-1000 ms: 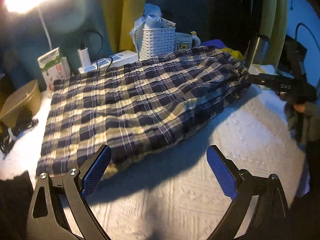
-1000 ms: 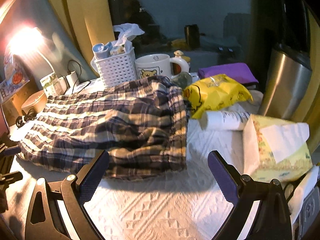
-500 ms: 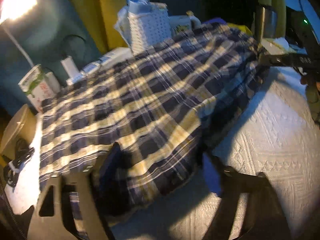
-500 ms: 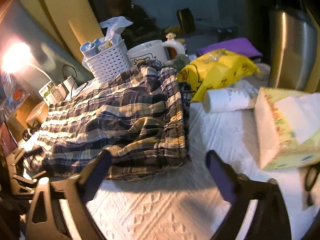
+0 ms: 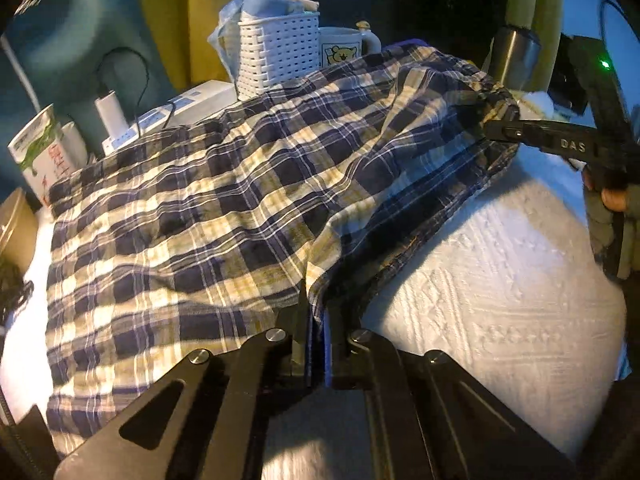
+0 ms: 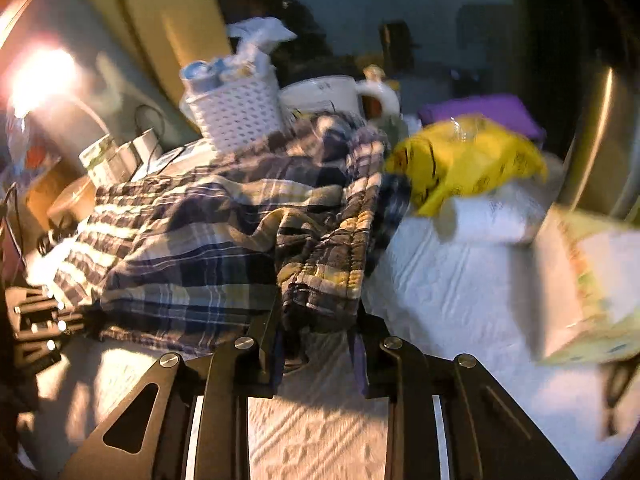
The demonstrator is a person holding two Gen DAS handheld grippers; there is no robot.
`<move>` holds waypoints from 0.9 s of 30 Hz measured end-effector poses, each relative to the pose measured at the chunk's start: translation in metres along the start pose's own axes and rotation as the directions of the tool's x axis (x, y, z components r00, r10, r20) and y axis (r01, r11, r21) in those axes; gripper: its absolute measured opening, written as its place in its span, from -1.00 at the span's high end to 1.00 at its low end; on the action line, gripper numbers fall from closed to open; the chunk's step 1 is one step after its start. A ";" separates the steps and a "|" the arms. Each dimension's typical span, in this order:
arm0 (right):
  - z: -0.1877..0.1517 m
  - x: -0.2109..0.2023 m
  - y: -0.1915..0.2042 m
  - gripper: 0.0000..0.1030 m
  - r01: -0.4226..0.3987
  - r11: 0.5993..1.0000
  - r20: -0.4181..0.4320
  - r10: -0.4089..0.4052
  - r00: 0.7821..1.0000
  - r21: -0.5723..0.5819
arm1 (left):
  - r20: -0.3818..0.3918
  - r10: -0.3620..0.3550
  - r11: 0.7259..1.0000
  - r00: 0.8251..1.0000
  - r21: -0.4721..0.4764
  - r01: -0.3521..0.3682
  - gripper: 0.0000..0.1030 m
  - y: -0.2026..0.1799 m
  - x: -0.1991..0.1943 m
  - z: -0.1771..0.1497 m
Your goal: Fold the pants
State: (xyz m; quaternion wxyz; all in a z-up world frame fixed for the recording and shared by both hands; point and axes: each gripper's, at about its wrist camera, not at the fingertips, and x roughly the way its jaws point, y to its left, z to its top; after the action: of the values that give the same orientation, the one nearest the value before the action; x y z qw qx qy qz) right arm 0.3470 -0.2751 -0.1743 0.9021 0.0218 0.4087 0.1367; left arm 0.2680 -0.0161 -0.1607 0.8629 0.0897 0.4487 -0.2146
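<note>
Pants (image 5: 224,208), plaid, lie spread on the white-covered bench (image 5: 500,280), long axis running from the hem end at 9 o'clock in the left wrist view to the gathered waistband at 2 o'clock. Left tool (image 5: 316,344): jaws have just been closing and now stand nearly together, pinching the near long edge of the cloth at about mid-length, at 6 o'clock in its own view. Right tool (image 6: 316,344): jaws have likewise just been closing and now stand narrow on the bunched waistband corner (image 6: 320,280), which fills the gap between them; the frame is blurred, but the pads appear to press on it. In the left view the right tool (image 5: 496,128) shows at 2 o'clock, gripping the waistband end. Both tools thus hold the same near edge, the right at the waist, the left part-way toward the hems. Judgement: the fold turns on carrying this edge across the long axis toward 12 o'clock, where a basket (image 5: 280,52) and mug (image 5: 340,46) stand just beyond the far edge and could be struck.
</note>
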 end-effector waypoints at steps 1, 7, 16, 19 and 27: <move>0.001 -0.006 0.002 0.49 0.009 1.000 0.006 -0.008 1.000 -0.017 | 0.003 -0.002 1.000 1.000 -0.008 0.002 0.97 -0.001 -0.005 -0.002; 0.000 -0.057 0.007 0.50 0.047 0.995 0.042 -0.043 0.998 -0.085 | 0.020 -0.035 0.999 0.999 -0.038 0.036 0.97 -0.011 -0.033 -0.015; -0.038 -0.078 -0.019 0.50 0.119 0.992 -0.007 -0.120 0.993 -0.041 | 0.015 -0.025 0.989 1.000 -0.144 0.027 0.85 -0.009 -0.069 -0.043; -0.051 -0.069 -0.031 0.50 0.120 0.993 -0.030 -0.120 0.992 0.004 | 0.033 0.057 0.973 0.998 -0.225 -0.048 -0.48 0.018 -0.087 -0.059; -0.054 -0.069 -0.029 0.49 0.119 0.993 -0.001 -0.119 0.993 0.014 | 0.030 0.224 0.892 0.974 -0.408 -0.193 -0.90 0.089 -0.098 -0.087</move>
State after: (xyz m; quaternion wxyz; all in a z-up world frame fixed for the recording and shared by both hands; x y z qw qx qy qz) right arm 0.2702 -0.3256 -0.1640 0.9084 0.0035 0.4103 0.0798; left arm 0.1938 0.1219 -0.1349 0.8972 -0.0507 0.4379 -0.0272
